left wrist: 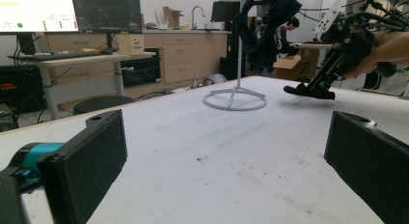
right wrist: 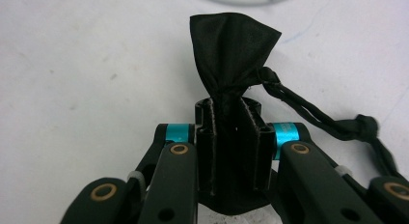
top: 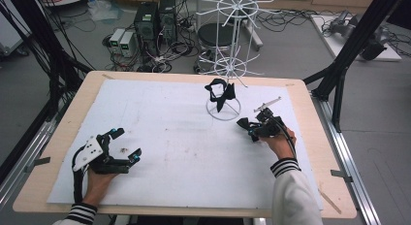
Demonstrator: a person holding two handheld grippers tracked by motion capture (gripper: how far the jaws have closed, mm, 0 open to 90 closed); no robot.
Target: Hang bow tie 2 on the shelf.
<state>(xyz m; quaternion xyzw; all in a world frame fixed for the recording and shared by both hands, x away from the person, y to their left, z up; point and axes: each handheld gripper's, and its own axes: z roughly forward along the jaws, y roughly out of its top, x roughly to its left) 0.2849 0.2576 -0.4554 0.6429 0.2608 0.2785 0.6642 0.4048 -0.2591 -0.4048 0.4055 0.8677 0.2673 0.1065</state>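
Observation:
A black cloth face mask (right wrist: pixel 231 45) lies bunched on the white sheet, and my right gripper (right wrist: pixel 231 118) is shut on it, the cloth squeezed between the pads. Its black ear loop (right wrist: pixel 318 115) trails off to the right. In the high view my right gripper (top: pixel 245 124) sits low at the table's right, just right of the rack's base ring (top: pixel 223 108). A second black mask (top: pixel 220 92) hangs on the white wire rack (top: pixel 232 40). My left gripper (top: pixel 127 143) rests at the near left, open, with nothing between its jaws.
A white sheet (top: pixel 184 147) covers the wooden table (top: pixel 310 152). The rack's base ring (left wrist: pixel 235 99) stands ahead of my left gripper (left wrist: pixel 222 156), and my right gripper (left wrist: pixel 308 91) shows beyond it to the right. Computers and cables crowd the floor behind the table.

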